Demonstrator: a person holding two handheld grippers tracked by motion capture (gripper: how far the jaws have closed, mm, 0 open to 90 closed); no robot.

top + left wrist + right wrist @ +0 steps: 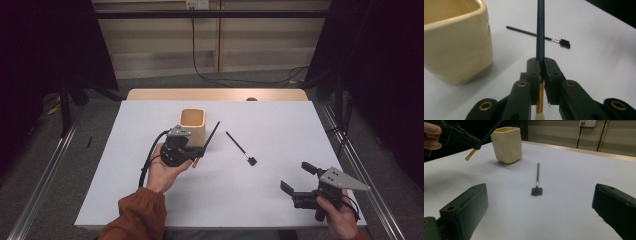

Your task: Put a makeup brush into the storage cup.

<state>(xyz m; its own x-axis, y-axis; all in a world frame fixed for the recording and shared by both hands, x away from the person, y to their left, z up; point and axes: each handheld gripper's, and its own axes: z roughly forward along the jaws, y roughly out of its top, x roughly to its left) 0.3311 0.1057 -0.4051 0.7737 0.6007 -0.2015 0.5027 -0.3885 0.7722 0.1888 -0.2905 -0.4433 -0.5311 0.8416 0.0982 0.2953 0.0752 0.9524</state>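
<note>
table (280,190): white top | wall socket (588,123): cable (200,75) trailing down

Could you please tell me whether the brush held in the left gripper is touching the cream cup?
Apart. The right gripper view shows the held brush lifted off the table in the left gripper, with table and background between it and the cream cup.

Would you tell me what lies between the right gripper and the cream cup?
The black brush lies on the table between them, seen in the right gripper view.

White table (280,210) with cream cup (193,126) and black-headed brush (240,147) apart.
</note>
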